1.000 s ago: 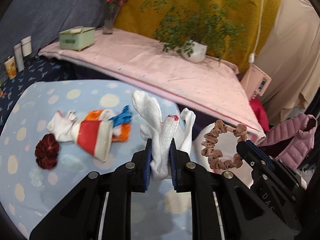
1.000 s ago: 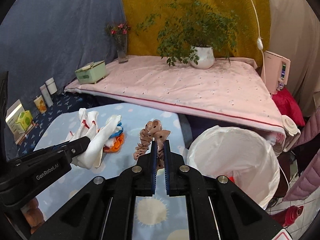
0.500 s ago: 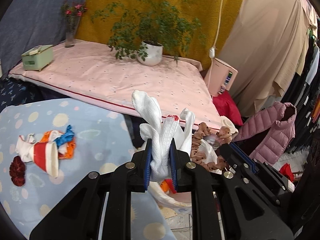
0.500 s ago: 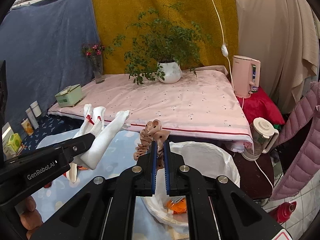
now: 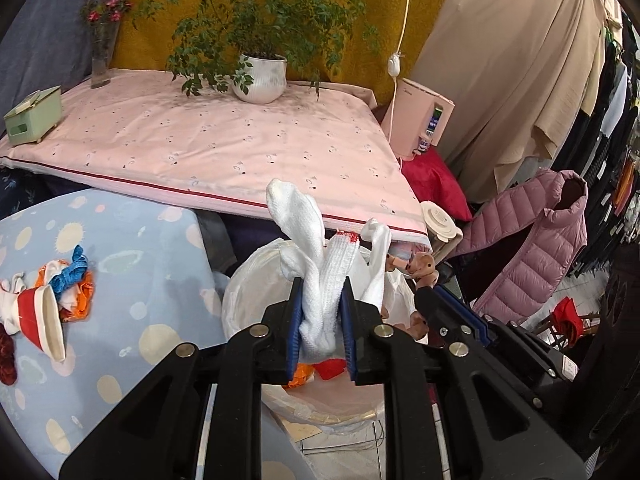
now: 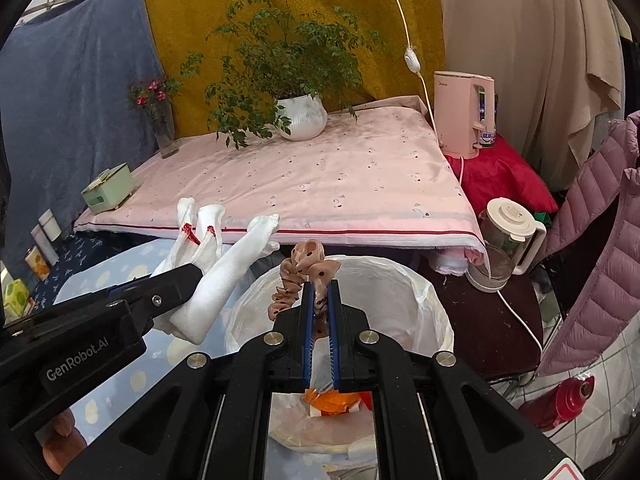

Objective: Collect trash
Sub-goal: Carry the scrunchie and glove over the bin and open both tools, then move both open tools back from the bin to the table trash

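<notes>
Now both loads hang over the bin (image 6: 424, 304). The left tool (image 5: 320, 312), its jaws just easing apart, still pinches white socks (image 5: 326, 280); the right tool (image 6: 320, 300), nearly closed, grips a scrunchie (image 6: 308, 276). The lined bin already holds orange scraps (image 6: 332, 398). More clutter (image 5: 52, 300) waits at the tabletop's (image 5: 152, 280) left edge.

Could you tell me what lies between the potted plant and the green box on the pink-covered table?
Only bare pink cloth lies between the potted plant and the green box, seen in both wrist views.
</notes>
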`<state>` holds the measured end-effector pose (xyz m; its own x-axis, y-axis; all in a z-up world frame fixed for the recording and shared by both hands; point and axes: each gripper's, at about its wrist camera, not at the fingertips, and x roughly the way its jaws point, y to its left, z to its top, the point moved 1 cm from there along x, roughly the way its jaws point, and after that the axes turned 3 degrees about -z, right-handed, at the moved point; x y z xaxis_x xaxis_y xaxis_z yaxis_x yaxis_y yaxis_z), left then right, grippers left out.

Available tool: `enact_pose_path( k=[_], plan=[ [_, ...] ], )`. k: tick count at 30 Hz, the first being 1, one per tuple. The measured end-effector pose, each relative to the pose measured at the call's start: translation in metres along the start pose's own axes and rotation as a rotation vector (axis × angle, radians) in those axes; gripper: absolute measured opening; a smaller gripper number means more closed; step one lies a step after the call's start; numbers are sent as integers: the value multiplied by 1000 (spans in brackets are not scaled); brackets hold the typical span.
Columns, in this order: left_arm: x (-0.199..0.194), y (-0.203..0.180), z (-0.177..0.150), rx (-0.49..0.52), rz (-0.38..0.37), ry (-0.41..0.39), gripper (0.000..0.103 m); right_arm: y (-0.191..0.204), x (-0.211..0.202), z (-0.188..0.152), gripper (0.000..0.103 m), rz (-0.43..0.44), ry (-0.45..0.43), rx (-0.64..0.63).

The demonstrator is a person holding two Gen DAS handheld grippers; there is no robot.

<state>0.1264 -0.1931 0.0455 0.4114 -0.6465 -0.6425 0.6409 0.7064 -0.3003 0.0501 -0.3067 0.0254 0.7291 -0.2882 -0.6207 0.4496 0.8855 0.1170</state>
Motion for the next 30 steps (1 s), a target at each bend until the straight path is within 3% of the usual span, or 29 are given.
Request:
enact_pose_path(
  k=[1,2,4,5,20,30],
  plan=[
    [2,0,0,0,2,0,19,-1,3,-1,7,-4,5,0],
    [3,0,0,0,10,-3,27,-1,5,-1,11,-7,8,-1],
    [5,0,0,-1,52,-7,55,-3,7,-1,15,-17,8,6],
    [5,1,0,-5,64,-12,59,-4,9,-2,16,-15,14,10],
    [-5,29,-3,-51,133,-25,60,17,-1,-2,36,-8,-4,-24],
    [-26,54,-9,-99,170,-44,60,41,-11,-3,37,13,-11,-55]
  ],
)
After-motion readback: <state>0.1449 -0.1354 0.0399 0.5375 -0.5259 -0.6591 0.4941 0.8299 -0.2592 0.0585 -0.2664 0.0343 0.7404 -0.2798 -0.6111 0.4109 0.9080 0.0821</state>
